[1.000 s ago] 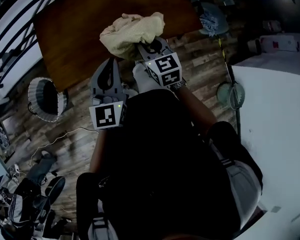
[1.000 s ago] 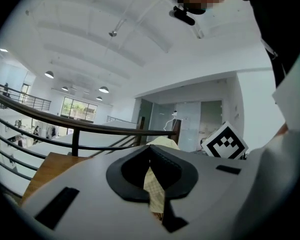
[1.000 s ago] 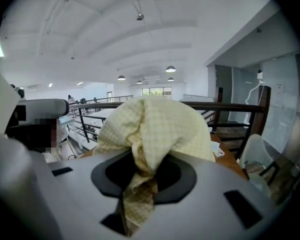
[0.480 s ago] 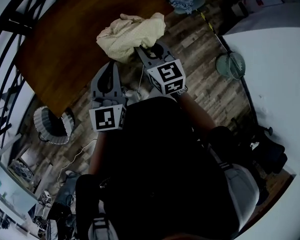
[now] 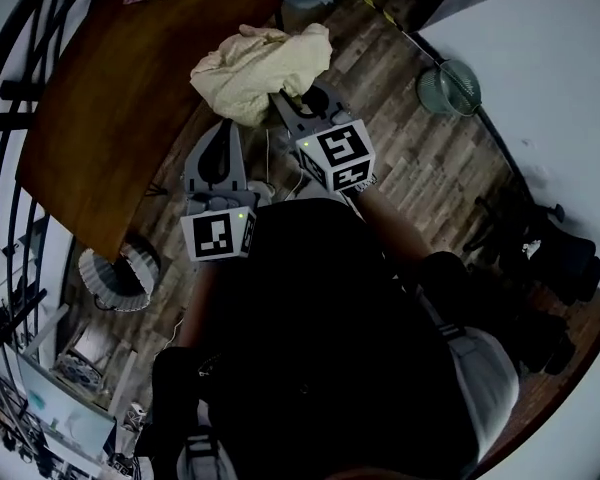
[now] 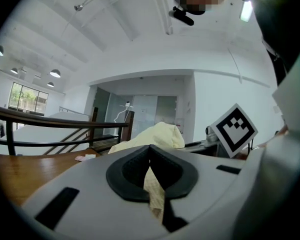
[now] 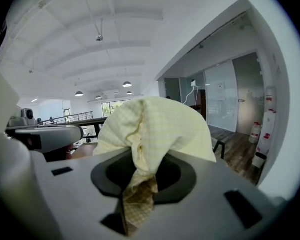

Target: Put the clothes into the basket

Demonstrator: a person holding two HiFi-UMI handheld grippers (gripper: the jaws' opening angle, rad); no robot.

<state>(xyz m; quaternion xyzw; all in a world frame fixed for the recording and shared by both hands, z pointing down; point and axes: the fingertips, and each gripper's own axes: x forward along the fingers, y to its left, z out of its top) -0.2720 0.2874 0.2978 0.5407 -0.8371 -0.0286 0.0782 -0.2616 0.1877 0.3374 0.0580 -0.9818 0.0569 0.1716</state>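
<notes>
Left gripper (image 5: 223, 133) and right gripper (image 5: 302, 100), jaws clamped on the pale yellow garment (image 5: 260, 68) at upper centre, have carried it clear of the wooden table (image 5: 110, 98), with the basket (image 5: 100, 265) at lower left apparently next.

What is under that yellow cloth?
An edge of the brown table and plank floor show around the yellow cloth; what lies directly beneath it is covered.
</notes>
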